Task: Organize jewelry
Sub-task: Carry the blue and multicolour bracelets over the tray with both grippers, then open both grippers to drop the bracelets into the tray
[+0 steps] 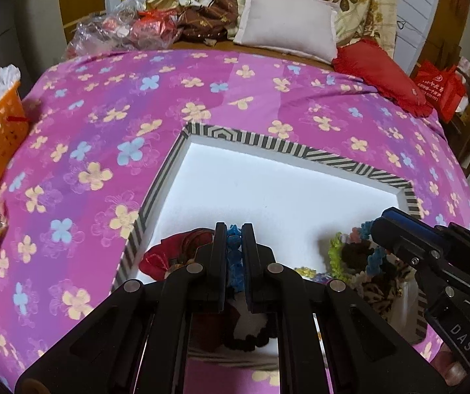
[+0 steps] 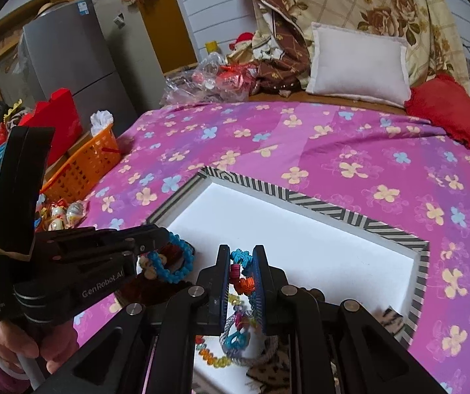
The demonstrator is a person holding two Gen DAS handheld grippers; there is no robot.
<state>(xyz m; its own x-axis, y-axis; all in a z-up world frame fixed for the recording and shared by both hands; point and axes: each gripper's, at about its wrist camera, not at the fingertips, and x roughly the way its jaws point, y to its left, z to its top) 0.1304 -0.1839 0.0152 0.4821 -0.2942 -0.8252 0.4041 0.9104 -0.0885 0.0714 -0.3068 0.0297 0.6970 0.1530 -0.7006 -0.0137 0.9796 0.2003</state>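
Pinching a blue bracelet [image 1: 234, 256], the left gripper [image 1: 234, 249] sits over the striped tray [image 1: 340, 159]. Right gripper [image 2: 241, 282] fingers clamp a multicoloured bracelet [image 2: 242, 284].

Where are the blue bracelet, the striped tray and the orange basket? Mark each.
blue bracelet [image 2: 182, 264]: right wrist view, its beaded loop beside the left claw.
striped tray [image 1: 333, 157]: left wrist view, its far striped rim.
orange basket [image 2: 83, 167]: right wrist view, its side wall.

Both wrist views close above tray [image 1: 300, 156], facing bedhead, sharing tray
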